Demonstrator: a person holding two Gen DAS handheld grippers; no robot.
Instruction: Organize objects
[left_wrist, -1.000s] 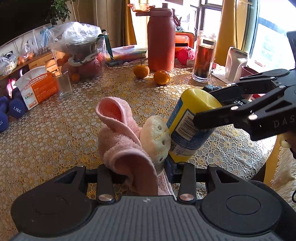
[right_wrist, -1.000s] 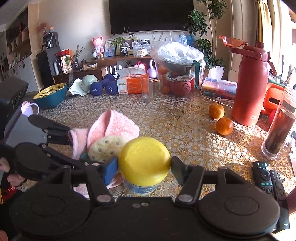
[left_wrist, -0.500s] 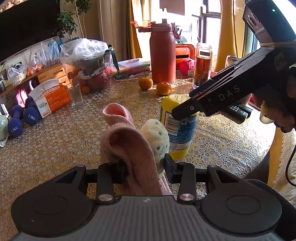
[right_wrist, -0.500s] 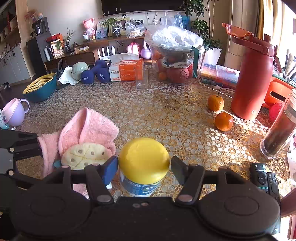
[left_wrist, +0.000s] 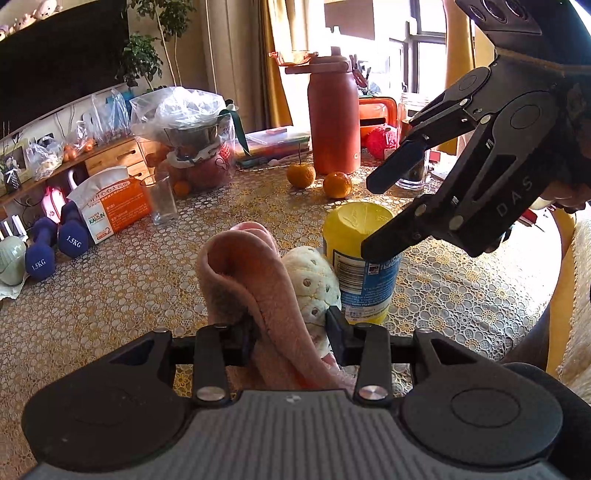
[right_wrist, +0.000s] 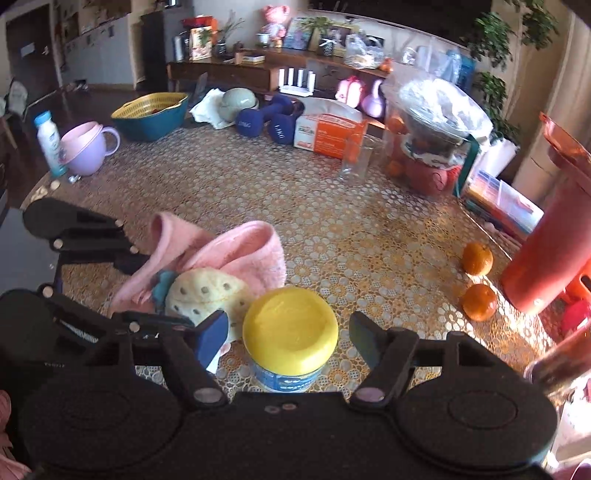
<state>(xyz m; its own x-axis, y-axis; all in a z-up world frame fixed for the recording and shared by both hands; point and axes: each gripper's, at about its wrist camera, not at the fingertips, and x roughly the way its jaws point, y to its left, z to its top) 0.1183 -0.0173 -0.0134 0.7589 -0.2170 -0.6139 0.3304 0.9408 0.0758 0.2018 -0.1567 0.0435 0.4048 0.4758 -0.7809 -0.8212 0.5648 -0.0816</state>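
Table (right_wrist: 332, 229): two oranges (right_wrist: 477, 258), two dumbbells (right_wrist: 248, 122).

Standing upright on the table (right_wrist: 332, 229), near its front edge: jar (right_wrist: 290, 343). Lying just left of jar, touching it: toy (right_wrist: 203, 295), wrapped in towel (right_wrist: 236, 254). Sitting well right of jar, beside flask (right_wrist: 550, 258) at the right edge: two oranges (right_wrist: 478, 280). Resting along the far edge: dumbbells (right_wrist: 266, 123), box (right_wrist: 328, 133), glass (right_wrist: 356, 157).
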